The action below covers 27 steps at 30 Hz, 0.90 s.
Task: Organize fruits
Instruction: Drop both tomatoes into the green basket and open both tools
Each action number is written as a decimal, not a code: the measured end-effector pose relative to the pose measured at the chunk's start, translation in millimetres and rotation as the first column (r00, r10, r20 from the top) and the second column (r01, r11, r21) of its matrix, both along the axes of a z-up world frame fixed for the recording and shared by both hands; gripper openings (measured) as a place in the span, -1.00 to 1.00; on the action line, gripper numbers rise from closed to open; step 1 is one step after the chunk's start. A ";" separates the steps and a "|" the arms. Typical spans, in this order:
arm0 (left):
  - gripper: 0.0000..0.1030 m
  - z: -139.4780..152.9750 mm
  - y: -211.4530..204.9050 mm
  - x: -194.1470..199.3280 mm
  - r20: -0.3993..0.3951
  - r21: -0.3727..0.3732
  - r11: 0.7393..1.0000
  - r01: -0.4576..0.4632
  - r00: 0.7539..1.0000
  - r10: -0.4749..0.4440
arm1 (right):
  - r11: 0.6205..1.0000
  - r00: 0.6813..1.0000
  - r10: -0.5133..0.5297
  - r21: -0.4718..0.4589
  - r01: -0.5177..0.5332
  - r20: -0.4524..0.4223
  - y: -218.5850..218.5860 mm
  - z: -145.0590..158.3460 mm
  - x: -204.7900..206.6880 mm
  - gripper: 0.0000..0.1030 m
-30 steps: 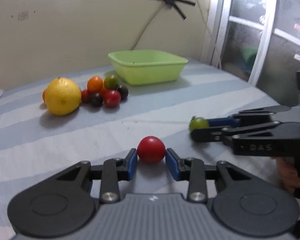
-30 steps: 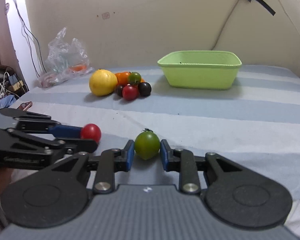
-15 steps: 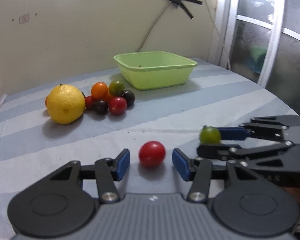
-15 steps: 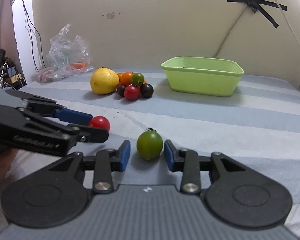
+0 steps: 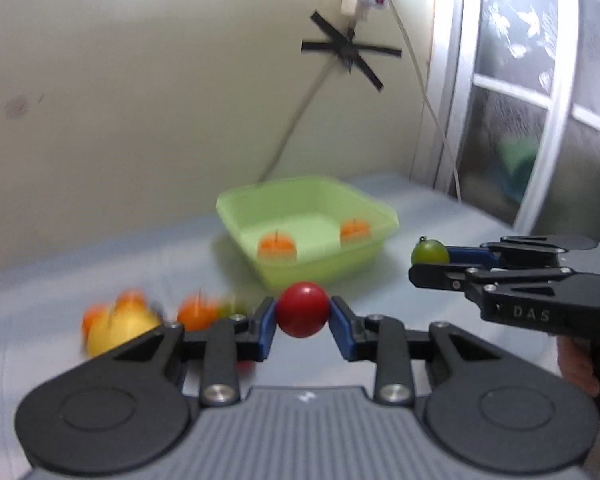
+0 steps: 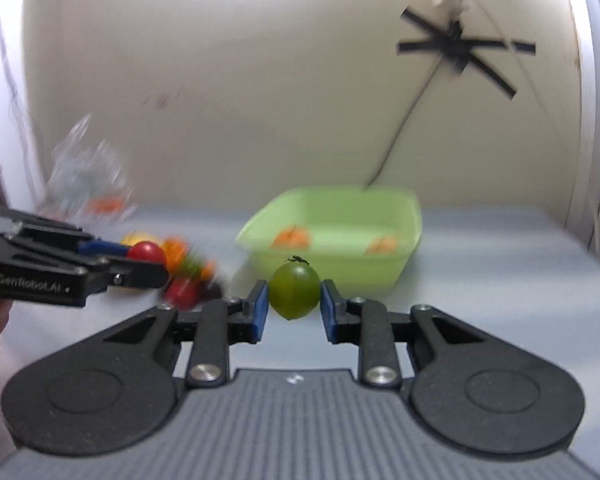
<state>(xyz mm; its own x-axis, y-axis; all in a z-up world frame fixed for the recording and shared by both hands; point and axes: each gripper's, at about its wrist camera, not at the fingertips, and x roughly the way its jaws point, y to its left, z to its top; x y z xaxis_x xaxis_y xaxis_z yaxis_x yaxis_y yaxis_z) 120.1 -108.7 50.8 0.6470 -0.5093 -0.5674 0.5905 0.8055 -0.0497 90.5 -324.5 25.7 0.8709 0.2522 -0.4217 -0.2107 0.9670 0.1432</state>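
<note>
My left gripper (image 5: 302, 322) is shut on a red tomato (image 5: 302, 309) and holds it above the table. My right gripper (image 6: 294, 306) is shut on a green tomato (image 6: 294, 289), also lifted. Each gripper shows in the other's view: the right one with the green tomato (image 5: 429, 252), the left one with the red tomato (image 6: 146, 251). A light green basin (image 5: 311, 232) stands ahead of both and holds two orange fruits (image 5: 278, 247); the basin also shows in the right wrist view (image 6: 339, 232). The views are blurred.
A yellow lemon (image 5: 120, 330) and several small tomatoes (image 5: 198, 314) lie in a pile left of the basin. A clear plastic bag (image 6: 86, 180) sits at the far left by the wall. A window frame (image 5: 539, 128) stands at the right.
Both grippers closed on their tomatoes, lifted them off the table and moved toward the basin. Half a second ago the jaws stood open around the resting fruits.
</note>
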 end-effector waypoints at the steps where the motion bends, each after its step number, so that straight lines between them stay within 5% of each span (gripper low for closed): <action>1: -0.43 2.8 -7.0 13.9 -0.011 -0.003 1.000 -0.004 1.000 0.004 | 1.000 1.000 -0.006 0.009 0.006 -0.002 -5.8 3.9 14.7 -0.41; 6: -0.43 -1.1 -37.7 90.3 -0.118 -0.016 0.999 -0.049 0.992 0.047 | 1.000 0.999 -0.013 -0.011 0.013 -0.034 -11.7 -0.6 68.9 -0.40; 13: -0.42 -21.9 -64.7 145.5 -0.151 0.038 0.994 -0.101 0.983 0.106 | 1.000 0.995 -0.018 -0.010 0.017 -0.094 -11.0 -19.8 104.5 -0.37; 20: 0.03 -37.0 -80.6 158.0 -0.169 0.069 0.990 -0.120 0.977 0.130 | 0.999 0.995 -0.025 -0.030 0.023 -0.094 -10.9 -23.3 112.6 -0.25; 27: 0.05 0.5 -36.5 141.4 -0.133 -0.046 0.991 -0.124 0.984 0.117 | 0.999 0.999 -0.031 0.018 0.032 -0.037 -15.0 -6.7 92.8 -0.24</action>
<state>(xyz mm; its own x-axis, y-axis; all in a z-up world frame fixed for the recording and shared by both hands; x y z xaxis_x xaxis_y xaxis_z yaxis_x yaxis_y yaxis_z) 261.5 -145.2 51.3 0.6285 -0.4641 -0.6242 0.4746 0.8646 -0.1650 183.2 -339.4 19.1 0.8626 0.2329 -0.4491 -0.1742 0.9702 0.1687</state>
